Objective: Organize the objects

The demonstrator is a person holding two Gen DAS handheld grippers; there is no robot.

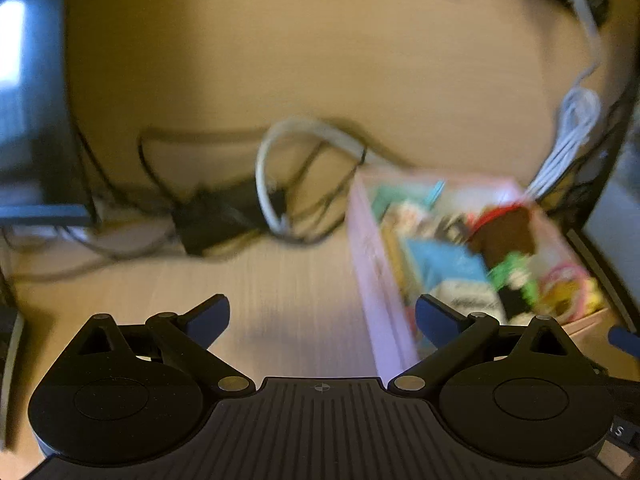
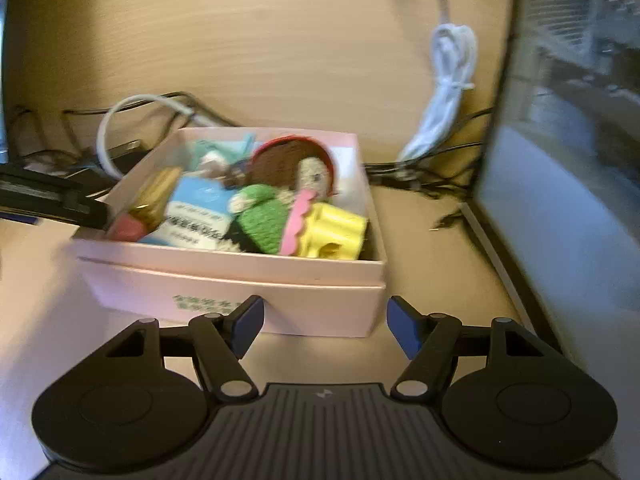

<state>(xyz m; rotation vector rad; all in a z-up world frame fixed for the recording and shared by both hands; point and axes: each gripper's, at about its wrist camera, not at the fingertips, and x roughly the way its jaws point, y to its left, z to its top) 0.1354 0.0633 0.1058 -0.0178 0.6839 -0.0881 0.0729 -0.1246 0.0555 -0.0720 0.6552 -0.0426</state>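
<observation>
A pink open box [image 2: 200,276] stands on the wooden desk, filled with small things: a knitted doll [image 2: 288,184] in a brown hat and green dress, a yellow block [image 2: 334,232], a blue-and-white packet [image 2: 196,208]. My right gripper [image 2: 326,326] is just short of the box's front wall, open with nothing between its fingers. My left gripper [image 1: 323,316] hangs wide open and empty over bare desk, left of the box [image 1: 372,272]. In the right wrist view the left gripper's black body [image 2: 48,196] shows at the box's left side.
A bundled white cable [image 2: 444,92] hangs behind the box on the right. Black cables and an adapter [image 1: 208,220] lie tangled with a white cable loop [image 1: 272,160] at the back. A screen [image 2: 560,200] stands on the right, and a dark device [image 1: 32,120] on the left.
</observation>
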